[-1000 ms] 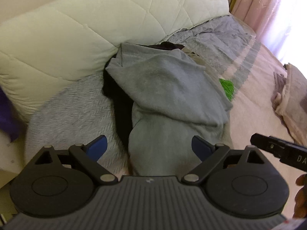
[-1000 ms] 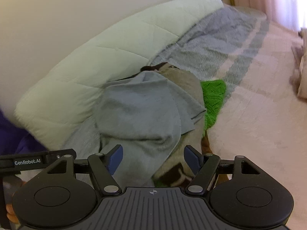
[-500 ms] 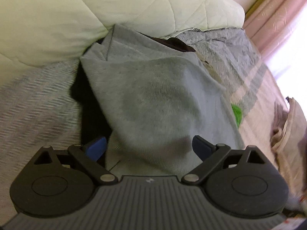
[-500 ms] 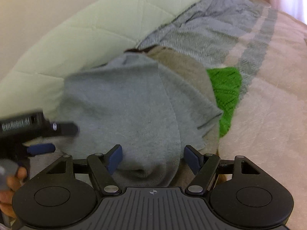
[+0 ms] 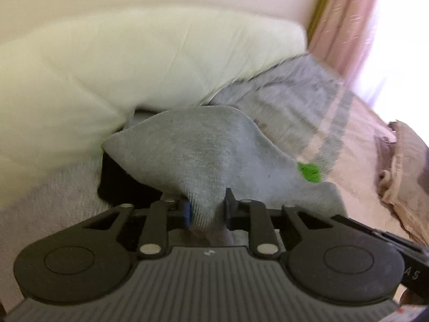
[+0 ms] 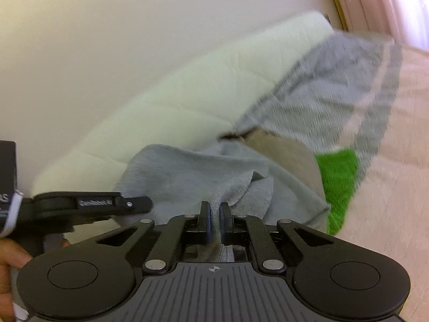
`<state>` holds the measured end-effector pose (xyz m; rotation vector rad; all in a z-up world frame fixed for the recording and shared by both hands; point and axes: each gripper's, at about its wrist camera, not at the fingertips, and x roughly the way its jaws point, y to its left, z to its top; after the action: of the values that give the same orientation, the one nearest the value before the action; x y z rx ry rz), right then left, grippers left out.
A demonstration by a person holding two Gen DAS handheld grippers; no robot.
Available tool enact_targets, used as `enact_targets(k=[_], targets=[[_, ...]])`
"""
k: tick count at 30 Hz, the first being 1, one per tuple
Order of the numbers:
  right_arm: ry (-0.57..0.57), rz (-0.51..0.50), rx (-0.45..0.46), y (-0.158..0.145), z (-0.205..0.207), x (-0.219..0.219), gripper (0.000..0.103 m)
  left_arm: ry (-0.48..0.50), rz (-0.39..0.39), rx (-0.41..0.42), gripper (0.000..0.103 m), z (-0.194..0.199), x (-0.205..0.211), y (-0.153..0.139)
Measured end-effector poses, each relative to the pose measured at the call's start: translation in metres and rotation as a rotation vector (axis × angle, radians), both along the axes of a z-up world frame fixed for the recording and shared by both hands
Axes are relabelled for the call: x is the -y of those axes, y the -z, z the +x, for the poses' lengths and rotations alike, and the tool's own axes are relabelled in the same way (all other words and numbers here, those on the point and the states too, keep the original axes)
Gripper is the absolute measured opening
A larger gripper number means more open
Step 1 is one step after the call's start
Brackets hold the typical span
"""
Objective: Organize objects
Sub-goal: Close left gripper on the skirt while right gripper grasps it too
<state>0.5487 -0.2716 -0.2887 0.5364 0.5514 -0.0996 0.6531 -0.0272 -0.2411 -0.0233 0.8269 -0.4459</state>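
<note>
A grey sweatshirt (image 5: 203,155) lies on top of a heap of clothes on the bed, against a cream quilted pillow (image 5: 134,67). My left gripper (image 5: 206,210) is closing its jaws, and a bunched fold of the sweatshirt fills the gap between the pads. In the right wrist view my right gripper (image 6: 213,222) is shut on a thin edge of the same sweatshirt (image 6: 187,171). Under it show a black garment (image 5: 118,185), a tan one (image 6: 281,153) and a green knit (image 6: 337,171). The left gripper's body (image 6: 88,204) sits just left of the right one.
A grey herringbone blanket (image 5: 295,99) runs along the pillow onto the pink bedspread (image 5: 356,147). A beige bundle of cloth (image 5: 402,166) lies at the right. Pink curtains (image 5: 346,21) hang by a bright window. A plain wall stands behind the pillow.
Both grippers went from wide open to closed on the grey sweatshirt. Both views tilted up toward the wall and blurred, and the sweatshirt's near edge is now drawn up into folds at the jaws.
</note>
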Motion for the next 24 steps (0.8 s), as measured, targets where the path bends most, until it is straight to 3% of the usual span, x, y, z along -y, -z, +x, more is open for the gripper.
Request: enact_targets(k=[6,10,16,24], targets=[[0.090,0.037,0.155,-0.063,-0.074,0.008,0.003,0.106,-0.055,0.136,0.012,-0.059,0.021,-0.074],[0.181,0.026,0.265,-0.110,-0.145,0.021,0.003,0.249,-0.114,0.234,0.009,-0.118,0.051,-0.128],[0.370,-0.047,0.397,-0.177,-0.293,0.021,0.003,0.494,-0.175,0.291,0.009,-0.235,0.112,-0.188],[0.624,-0.264,0.583,-0.293,-0.517,0.023,0.003,0.782,-0.390,0.244,0.008,-0.406,0.191,-0.267]])
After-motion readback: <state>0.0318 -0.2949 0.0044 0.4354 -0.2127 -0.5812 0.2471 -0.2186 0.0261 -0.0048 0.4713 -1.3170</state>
